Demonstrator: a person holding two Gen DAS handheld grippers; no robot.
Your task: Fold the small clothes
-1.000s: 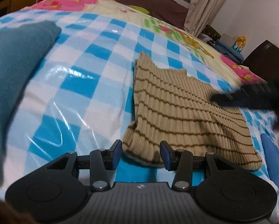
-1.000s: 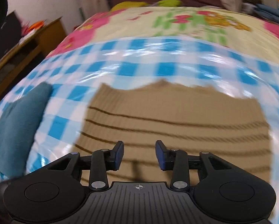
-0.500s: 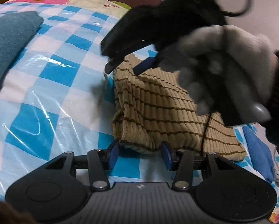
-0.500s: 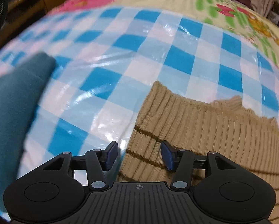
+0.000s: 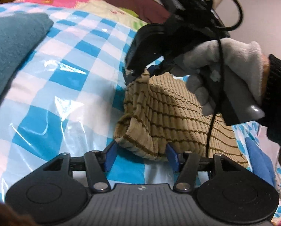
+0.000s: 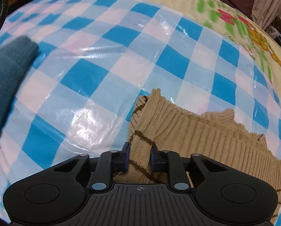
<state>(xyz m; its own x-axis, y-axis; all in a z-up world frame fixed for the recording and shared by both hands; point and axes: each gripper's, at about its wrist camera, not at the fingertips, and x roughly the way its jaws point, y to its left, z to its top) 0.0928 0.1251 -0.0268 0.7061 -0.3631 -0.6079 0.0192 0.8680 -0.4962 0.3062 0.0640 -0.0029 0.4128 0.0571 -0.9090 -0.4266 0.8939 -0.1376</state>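
Observation:
A beige ribbed sweater with thin brown stripes lies bunched on the blue checked plastic sheet. My left gripper sits at its near folded corner. Its jaws are opening, with the fabric roll between the blue pads and not visibly squeezed. My right gripper is closing on the sweater at its far left corner, and the pads pinch a raised fold there. In the left wrist view the right gripper points steeply down at that corner, held by a grey-gloved hand.
A folded teal cloth lies to the left on the sheet, also in the right wrist view as the teal cloth. A blue garment lies right of the sweater. Floral bedding runs behind the sheet.
The right gripper swung across to the sweater's far left corner and closed on it, bunching the fabric upward. The left jaws spread wider around the near corner.

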